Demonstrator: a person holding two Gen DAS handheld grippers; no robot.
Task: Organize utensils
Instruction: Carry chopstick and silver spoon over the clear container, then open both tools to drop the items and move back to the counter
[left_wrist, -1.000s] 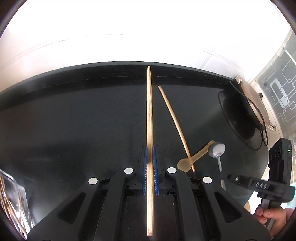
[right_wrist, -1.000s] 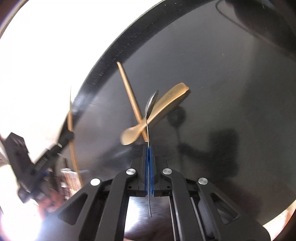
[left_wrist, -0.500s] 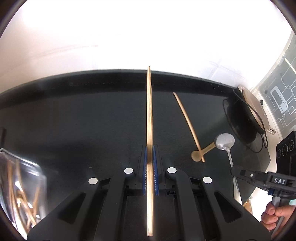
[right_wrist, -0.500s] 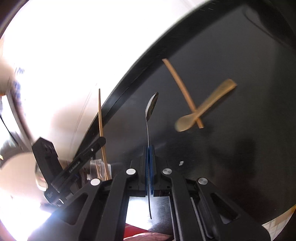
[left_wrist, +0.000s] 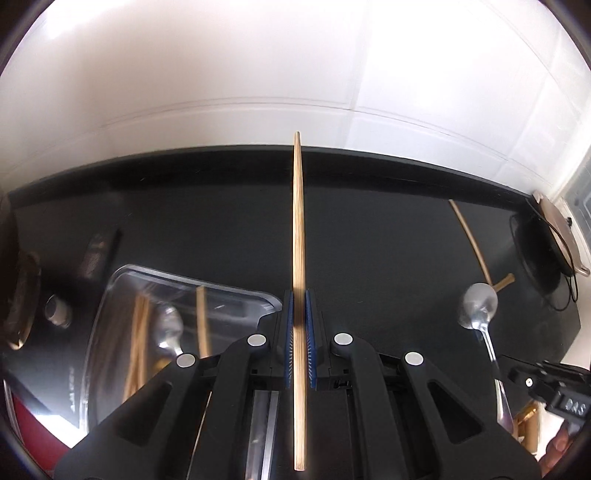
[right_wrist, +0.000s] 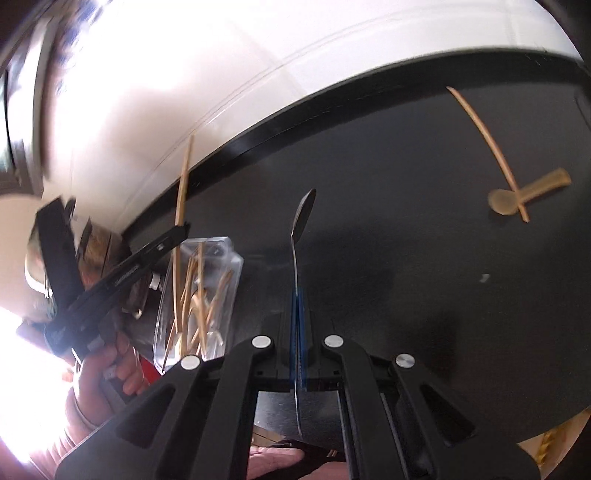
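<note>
My left gripper (left_wrist: 298, 295) is shut on a long wooden chopstick (left_wrist: 298, 221) that sticks out ahead over the black table. To its lower left stands a clear plastic container (left_wrist: 122, 291) holding several wooden utensils and a metal spoon. My right gripper (right_wrist: 297, 291) is shut on the handle of a metal spoon (right_wrist: 303, 214), bowl forward; that spoon (left_wrist: 478, 306) shows at the right of the left wrist view. The container (right_wrist: 221, 258) lies to the left of the right gripper. Another chopstick (right_wrist: 487, 147) lies across a wooden spoon (right_wrist: 532, 190) at the far right.
A black round device with a cable (left_wrist: 539, 254) sits at the table's right end by the white tiled wall. A dark object (left_wrist: 96, 251) and a small knob (left_wrist: 55, 314) lie left of the container. A hand (right_wrist: 107, 376) holds the left gripper's handle.
Both grippers have swung left across the table with their utensils. The container has come into view from the left, and the loose chopstick and wooden spoon have slid to the right.
</note>
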